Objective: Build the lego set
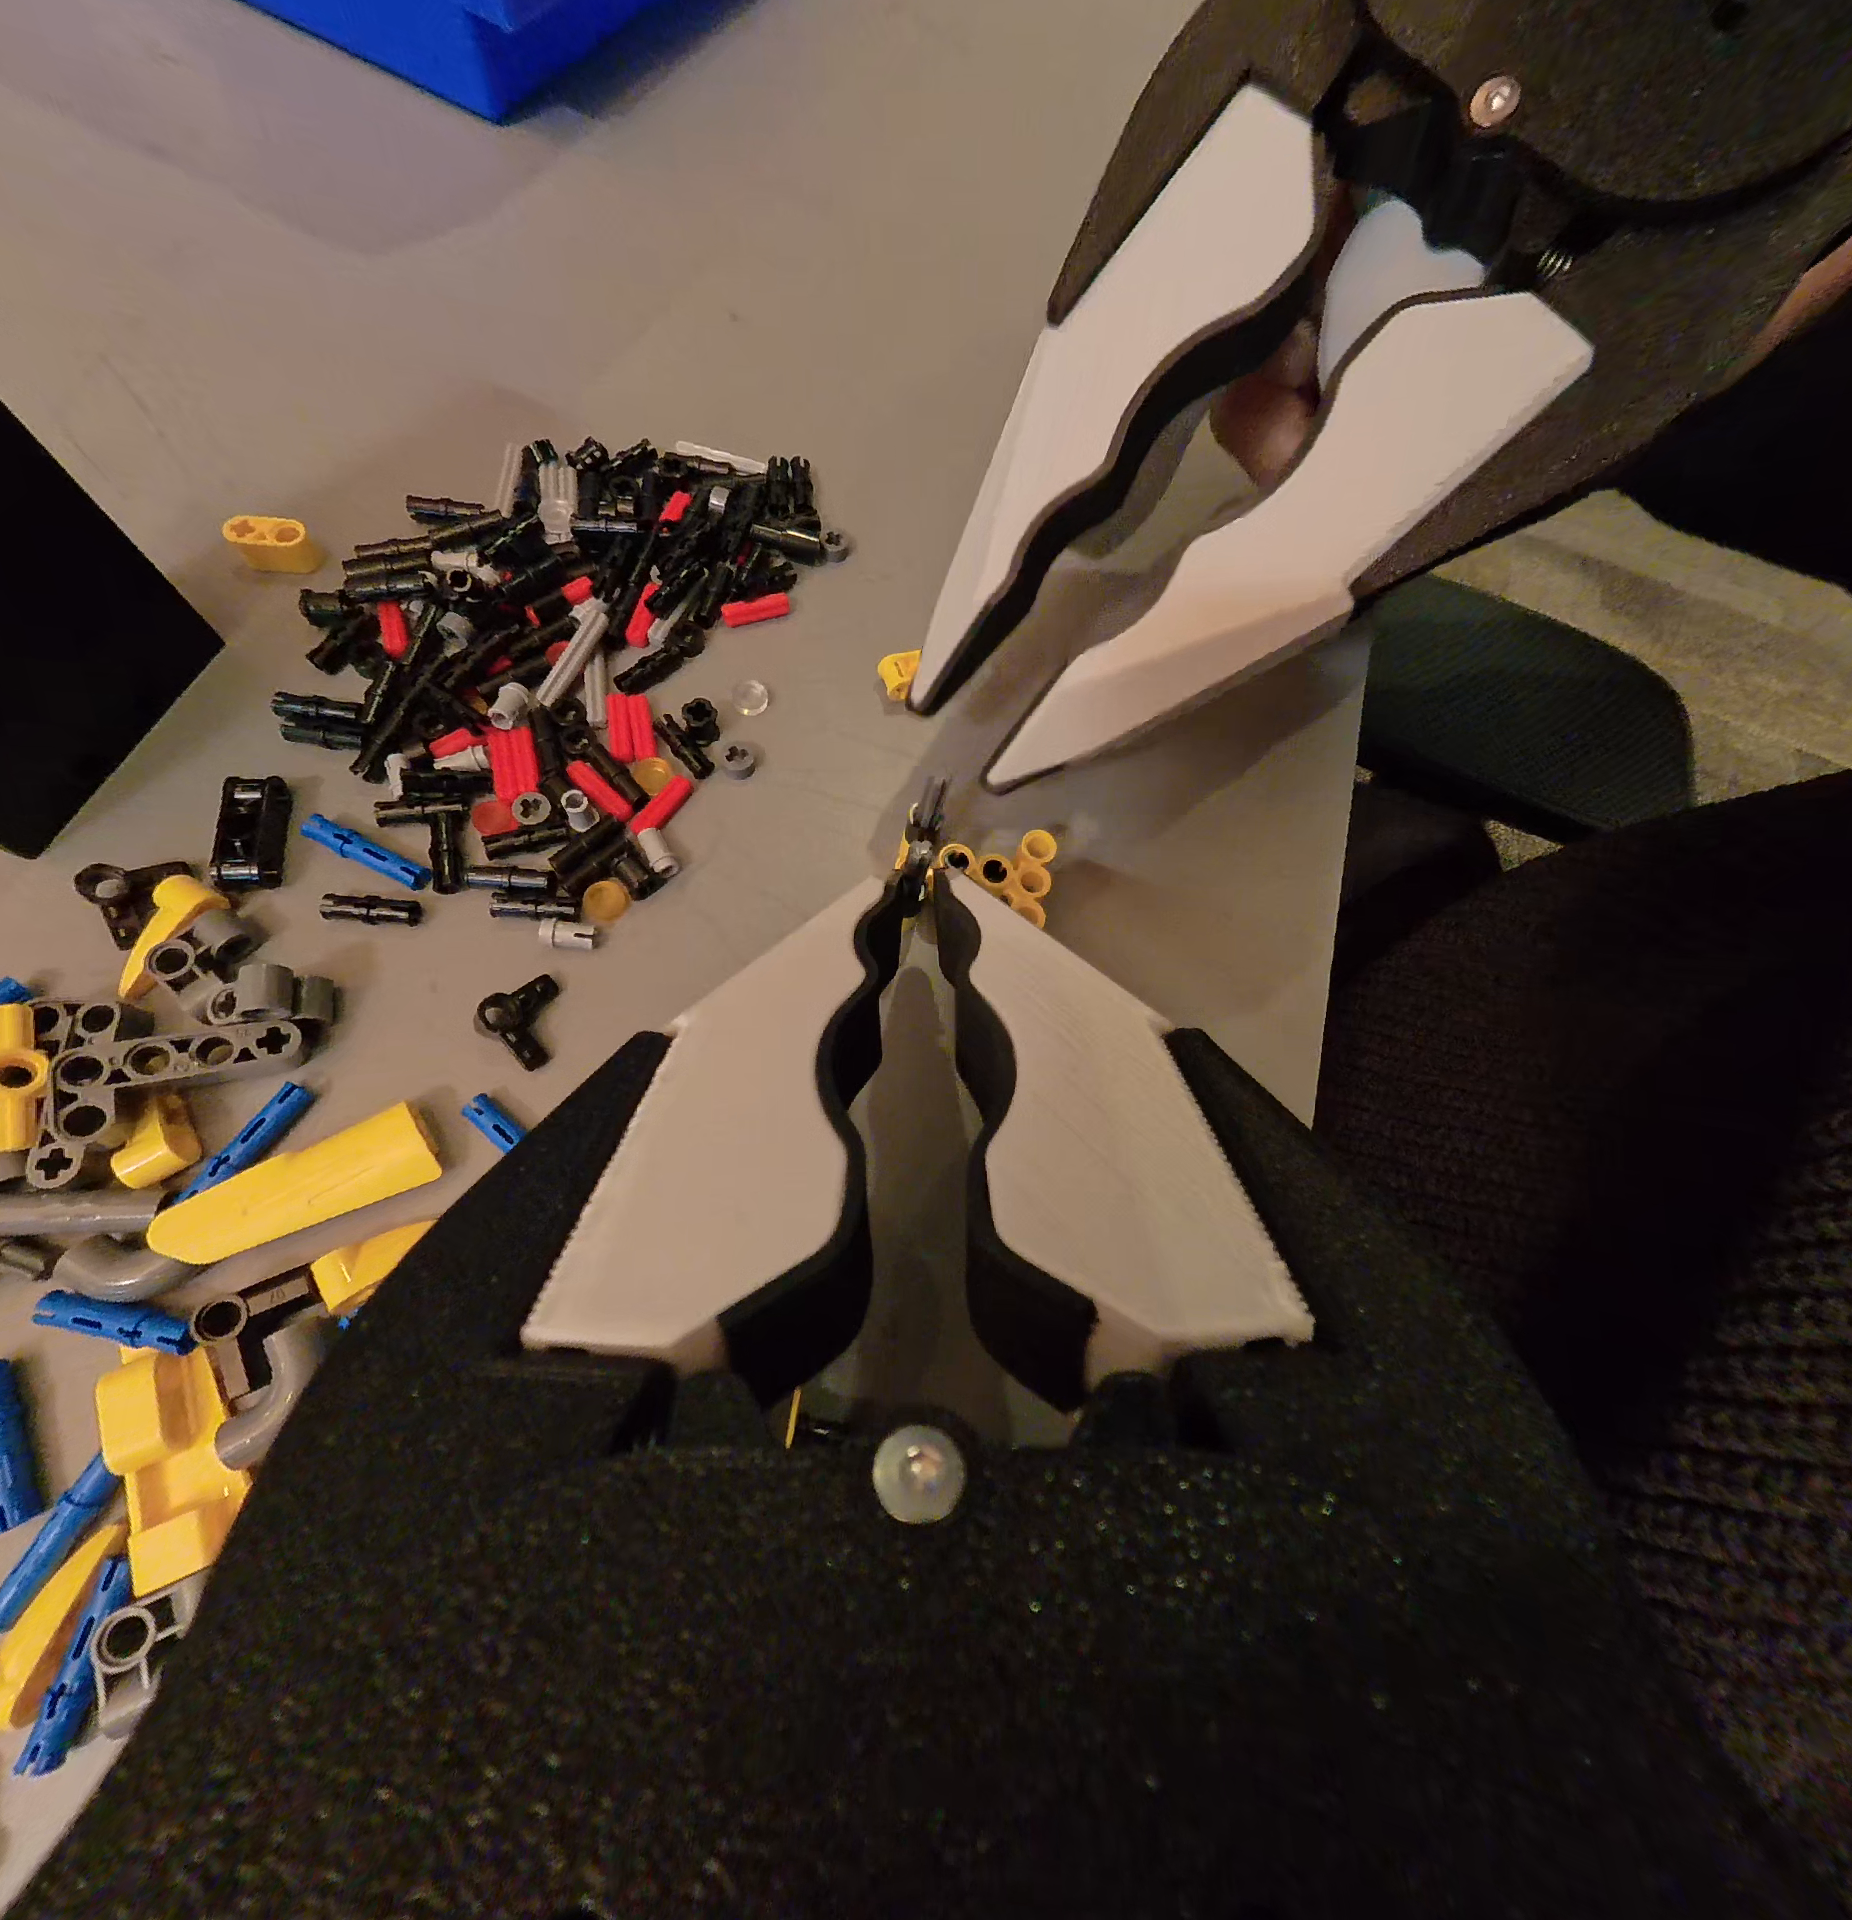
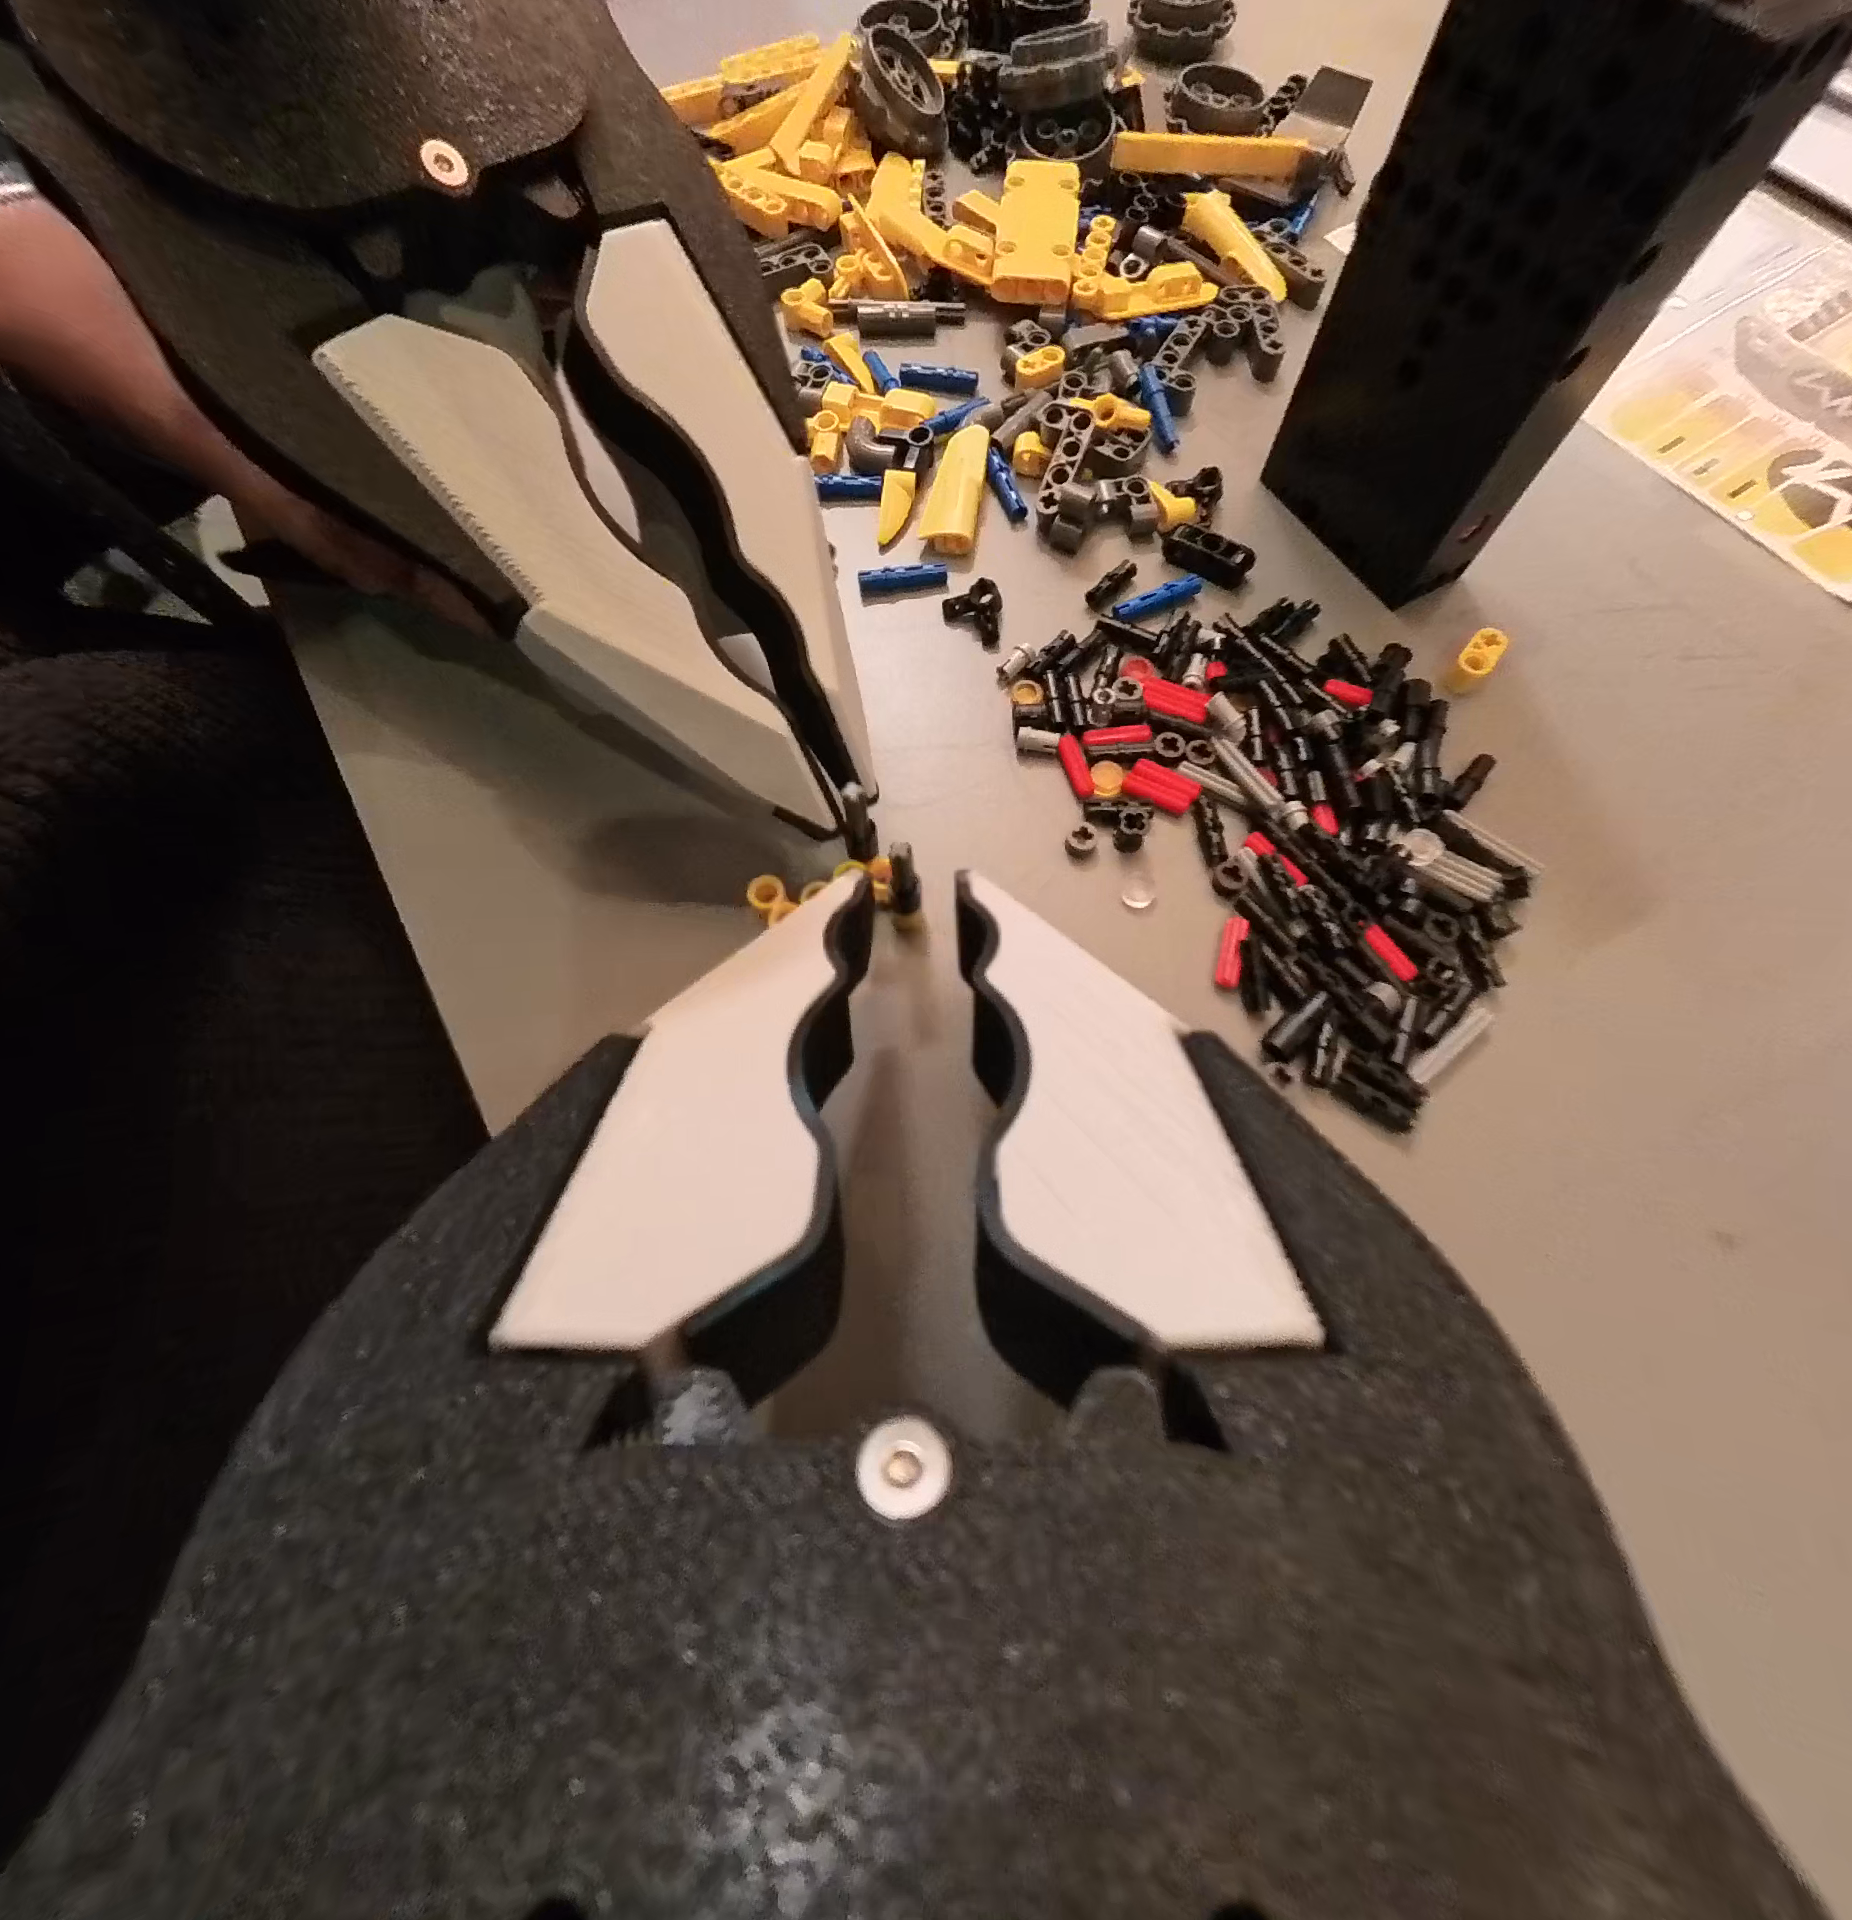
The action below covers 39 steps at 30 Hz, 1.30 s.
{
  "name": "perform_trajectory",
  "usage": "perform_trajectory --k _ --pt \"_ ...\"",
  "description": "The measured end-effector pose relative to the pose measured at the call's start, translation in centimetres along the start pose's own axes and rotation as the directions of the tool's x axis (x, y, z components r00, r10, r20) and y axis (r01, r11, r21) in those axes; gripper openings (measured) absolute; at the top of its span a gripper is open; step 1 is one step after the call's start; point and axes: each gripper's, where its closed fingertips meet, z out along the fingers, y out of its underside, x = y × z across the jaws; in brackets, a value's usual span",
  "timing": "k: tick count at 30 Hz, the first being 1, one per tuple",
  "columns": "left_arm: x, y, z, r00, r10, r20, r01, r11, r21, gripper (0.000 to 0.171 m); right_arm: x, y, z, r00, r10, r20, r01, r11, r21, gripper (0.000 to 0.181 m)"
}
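The left claw (image 1: 920, 891) was pinched nearly closed on a small dark plastic connector pin (image 1: 927, 821), held upright just above a short yellow plastic beam with round holes (image 1: 1010, 868) that lay on the grey bench (image 1: 756, 260). The right claw (image 2: 909, 899) stood partly open, its tips flanking the beam and a black pin (image 2: 906, 873) standing in it, gripping nothing. Such pieces looked light, rigid and slick, so a hold across the pin's middle seemed safest. A heap of black, red and grey pins (image 1: 548, 665) lay nearby.
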Motion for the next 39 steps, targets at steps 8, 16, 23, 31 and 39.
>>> perform_trajectory --k 8,16,23,31,39 --pt "0.0 0.0 0.0 1.0 0.001 0.002 -0.001 1.0 0.002 0.005 3.0 1.6 -1.5 0.986 0.017 -0.168 -0.025 0.999 -0.045 0.018" --pt "-0.1 -0.1 0.0 1.0 0.003 0.009 -0.003 1.0 0.003 0.005 3.1 2.8 -0.8 0.984 0.052 -0.167 -0.068 0.994 -0.09 0.018" --pt "-0.2 -0.4 -0.4 1.0 -0.019 -0.005 0.019 0.999 0.033 0.006 3.2 3.6 -0.5 0.983 0.092 -0.159 -0.108 0.989 -0.098 0.019" --pt "0.6 -2.4 -2.1 0.997 -0.04 -0.061 0.05 0.983 0.178 0.013 1.8 0.4 -2.3 0.932 0.351 0.092 -0.358 0.931 0.074 0.008" --pt "2.8 -4.4 -3.1 0.987 -0.039 -0.158 0.082 0.957 0.279 0.017 -1.0 -3.9 -4.7 0.772 0.451 0.447 -0.569 0.804 0.171 0.007"
